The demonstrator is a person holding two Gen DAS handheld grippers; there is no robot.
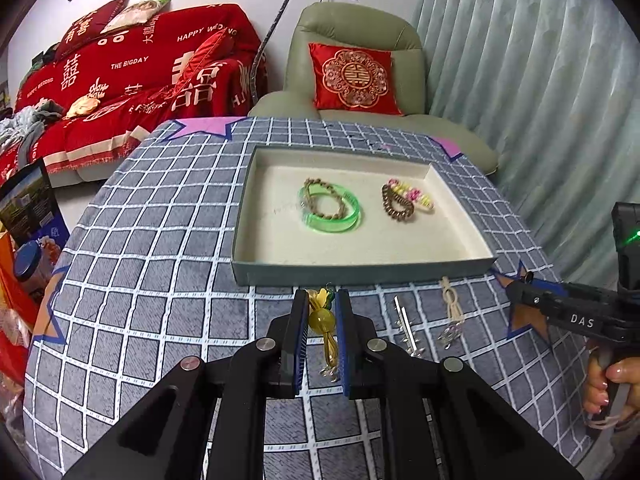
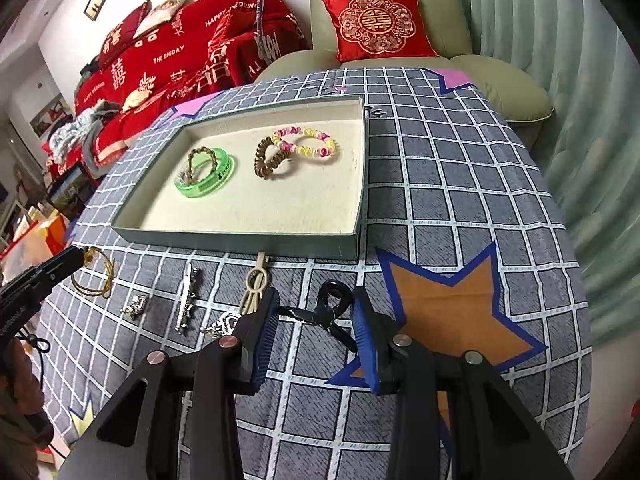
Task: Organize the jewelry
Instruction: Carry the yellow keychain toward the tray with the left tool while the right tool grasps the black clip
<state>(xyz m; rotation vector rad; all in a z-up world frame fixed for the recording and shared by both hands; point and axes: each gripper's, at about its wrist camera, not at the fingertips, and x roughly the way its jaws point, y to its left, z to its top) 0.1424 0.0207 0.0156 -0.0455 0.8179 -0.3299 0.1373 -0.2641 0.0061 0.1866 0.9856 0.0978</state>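
Observation:
My left gripper is shut on a yellow bead ornament whose amber cord hangs down between the blue pads, a little above the checked tablecloth. In the right wrist view that cord loop dangles from the left gripper's tip at the left edge. My right gripper is shut on a black hair clip, held just above the cloth. Beyond both stands the shallow tray. It holds a green bangle, a brown coil tie and a pink-and-yellow bead bracelet.
On the cloth in front of the tray lie a silver bar clip, a cream cord loop, a small silver piece and a silver charm. An orange star sticker marks the right side. A green armchair stands behind the table.

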